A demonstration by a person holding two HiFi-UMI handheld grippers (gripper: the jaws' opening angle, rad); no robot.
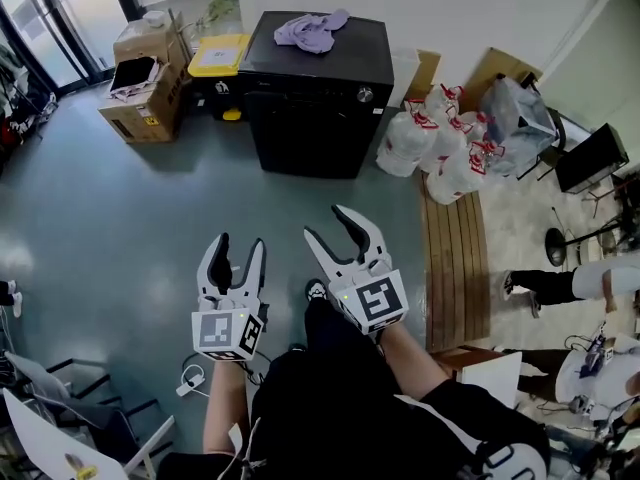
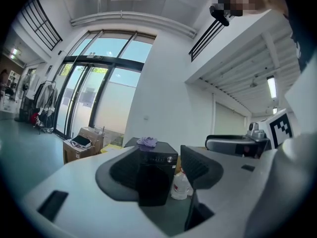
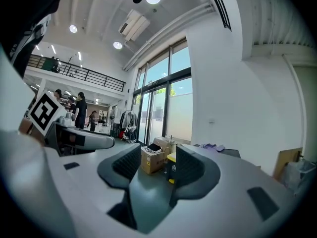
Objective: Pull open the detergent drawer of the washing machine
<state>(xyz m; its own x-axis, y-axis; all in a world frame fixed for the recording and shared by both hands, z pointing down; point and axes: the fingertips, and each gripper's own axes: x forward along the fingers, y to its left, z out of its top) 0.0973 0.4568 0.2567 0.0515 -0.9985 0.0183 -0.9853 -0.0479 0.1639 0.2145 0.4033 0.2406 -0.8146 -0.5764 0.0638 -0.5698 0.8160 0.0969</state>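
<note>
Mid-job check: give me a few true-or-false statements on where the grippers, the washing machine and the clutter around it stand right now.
1. A purple cloth lies on top of the washing machine. True.
2. The left gripper and right gripper both have jaws apart, holding nothing. True.
3. The left gripper touches the machine. False: bare floor lies between both grippers and it.
4. In the head view, white bags stand at the machine's left. False: the white bags stand at its right; cardboard boxes are at its left.
</note>
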